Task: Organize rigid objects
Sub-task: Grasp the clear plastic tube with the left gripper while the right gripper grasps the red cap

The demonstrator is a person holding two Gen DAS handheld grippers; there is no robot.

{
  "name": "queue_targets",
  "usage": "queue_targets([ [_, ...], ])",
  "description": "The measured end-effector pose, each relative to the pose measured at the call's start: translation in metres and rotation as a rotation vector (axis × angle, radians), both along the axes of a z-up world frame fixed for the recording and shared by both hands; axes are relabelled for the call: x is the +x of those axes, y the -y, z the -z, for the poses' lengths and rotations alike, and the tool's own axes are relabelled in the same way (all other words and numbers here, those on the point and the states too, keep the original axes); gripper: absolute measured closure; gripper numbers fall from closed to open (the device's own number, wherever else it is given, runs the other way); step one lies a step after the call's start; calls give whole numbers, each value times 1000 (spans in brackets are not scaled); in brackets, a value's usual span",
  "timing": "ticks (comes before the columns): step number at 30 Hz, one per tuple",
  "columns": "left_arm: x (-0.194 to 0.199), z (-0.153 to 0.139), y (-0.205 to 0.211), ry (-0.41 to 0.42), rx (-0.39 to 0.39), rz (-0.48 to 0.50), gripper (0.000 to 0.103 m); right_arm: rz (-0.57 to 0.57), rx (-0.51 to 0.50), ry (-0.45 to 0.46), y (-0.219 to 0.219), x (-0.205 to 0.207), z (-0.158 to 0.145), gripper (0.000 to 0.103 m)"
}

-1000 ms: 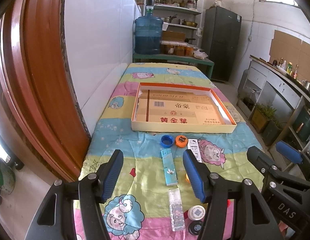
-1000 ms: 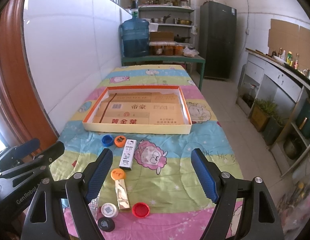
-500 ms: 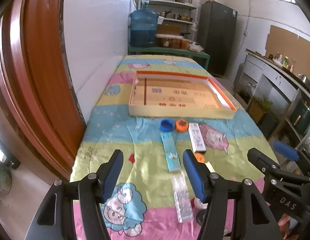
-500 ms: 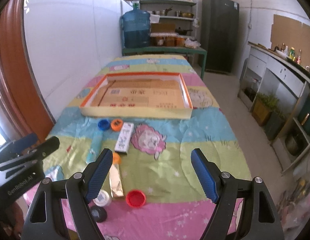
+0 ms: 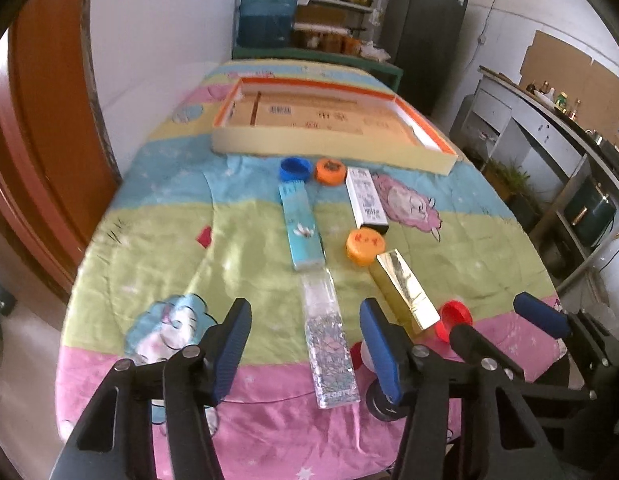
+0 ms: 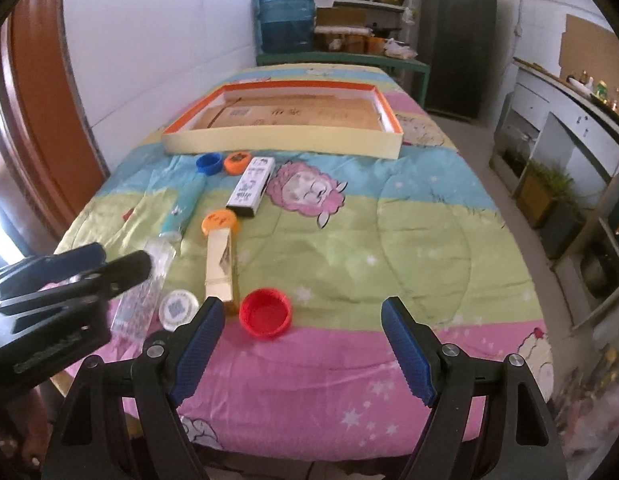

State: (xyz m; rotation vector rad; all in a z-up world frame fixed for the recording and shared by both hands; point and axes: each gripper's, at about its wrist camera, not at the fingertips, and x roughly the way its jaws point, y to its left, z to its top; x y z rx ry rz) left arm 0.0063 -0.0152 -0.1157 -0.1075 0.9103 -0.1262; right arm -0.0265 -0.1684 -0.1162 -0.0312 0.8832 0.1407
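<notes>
Left gripper [image 5: 305, 344]: jaws closing, clear box [image 5: 329, 344] between them at lower centre, not yet pinched. Right gripper [image 6: 301, 344]: apart, empty, red cap [image 6: 265, 312] just ahead. Approach step. Next: clamp, carry to tray [image 5: 329, 146], upper centre.

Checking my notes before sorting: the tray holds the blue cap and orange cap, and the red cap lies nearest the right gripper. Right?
Not quite. The blue cap and orange cap lie on the blanket in front of the tray, as the right wrist view shows. The red cap is nearest the right gripper.

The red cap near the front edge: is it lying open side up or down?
Open side up: the red cap shows its hollow inside and raised rim.
</notes>
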Motion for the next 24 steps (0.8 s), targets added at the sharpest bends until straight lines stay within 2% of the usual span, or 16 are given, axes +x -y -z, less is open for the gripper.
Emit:
queue_targets([
  [4, 6, 12, 0, -42, -28, 2, 61, -4, -7, -12, -1, 1, 7, 21],
  [7, 6, 14, 1, -32, -30, 8, 62, -14, -12, -18, -1, 3, 12, 22],
  [9, 5, 14, 2, -23, -29, 11, 64, -23, -17, -23, -3, 5, 15, 26],
  [11, 5, 14, 2, -13, -34, 21, 67, -34, -21, -31, -4, 7, 19, 35],
  [12, 4, 14, 2, -12, -39, 25, 70, -37, -32, -20, -5, 7, 19, 35],
  [14, 4, 14, 1, -8, -44, 27, 76, -55, -39, -1, -8, 8, 19, 48],
  [15, 4, 14, 1, -7, -44, 28, 80, -62, -41, 5, -9, 9, 19, 52],
  [17, 4, 14, 1, -4, -35, 29, 82, -79, -33, 11, -11, 10, 19, 67],
  [18, 4, 14, 1, -2, -36, 31, 82, -85, -27, 13, -12, 10, 19, 70],
  [24, 1, 13, -4, 6, -57, 36, 83, -85, -4, 21, -8, 9, 17, 72],
])
